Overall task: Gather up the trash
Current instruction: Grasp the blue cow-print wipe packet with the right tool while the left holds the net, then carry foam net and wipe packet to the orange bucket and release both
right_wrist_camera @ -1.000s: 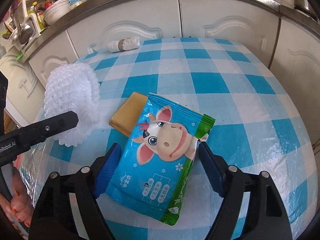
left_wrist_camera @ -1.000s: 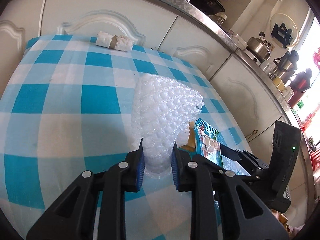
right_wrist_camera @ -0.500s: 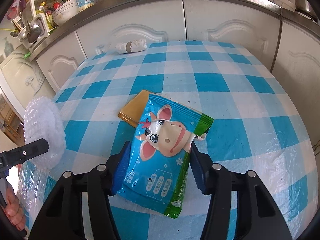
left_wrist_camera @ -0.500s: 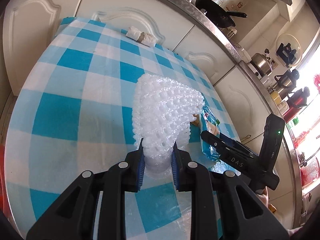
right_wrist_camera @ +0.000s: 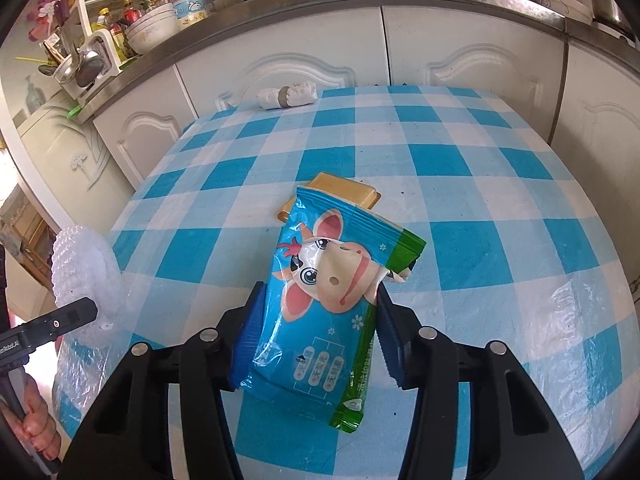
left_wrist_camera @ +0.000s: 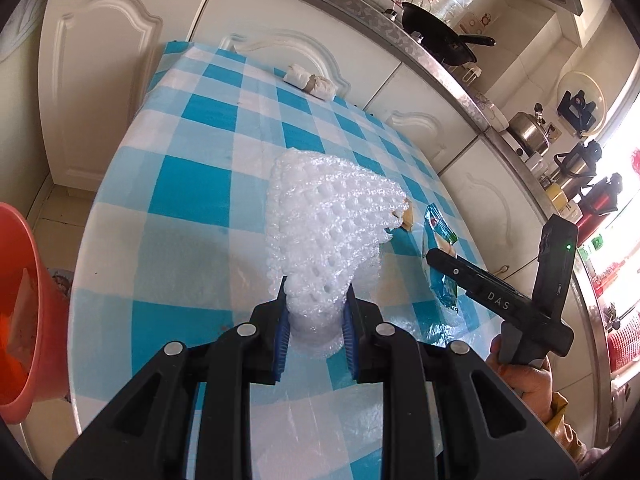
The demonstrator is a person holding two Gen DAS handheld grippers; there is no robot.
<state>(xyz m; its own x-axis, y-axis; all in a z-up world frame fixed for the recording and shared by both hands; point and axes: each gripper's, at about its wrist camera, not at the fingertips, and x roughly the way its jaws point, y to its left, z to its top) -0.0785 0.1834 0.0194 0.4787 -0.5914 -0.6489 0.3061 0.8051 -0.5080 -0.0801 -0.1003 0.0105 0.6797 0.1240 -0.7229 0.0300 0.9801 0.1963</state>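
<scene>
Your bench [right_wrist_camera: 500,208], round and covered in a blue-and-white checked cloth under clear plastic film, fills both views. At its left, off the edge and lower down, you have the orange plastic bin [left_wrist_camera: 24,300], seen only in the left wrist view; I judge it the likely place for the trash.

Your left gripper [left_wrist_camera: 314,320] is clamped tight on the white bubble-wrap sheet [left_wrist_camera: 328,232], which stands up from the fingers [left_wrist_camera: 282,332] clear of the cloth. The bin lies to the left of this gripper, so the left hand is the nearer one to it.

Your right gripper [right_wrist_camera: 316,340] is closing, and the blue wet-wipes packet with a cartoon cow [right_wrist_camera: 324,300] sits between its fingers [right_wrist_camera: 248,332]. Both blue pads already press the packet's long sides and the film buckles. The packet's long axis runs straight away from the gripper, along the fingers, so the squeeze is across its narrow width. Its far end overlaps the flat yellow-brown block [right_wrist_camera: 340,190], which stays on the cloth beyond the fingertips.

1 more piece, a small white roll with a grey band [right_wrist_camera: 286,96], lies at the far edge of the bench, well apart from both grippers.
</scene>
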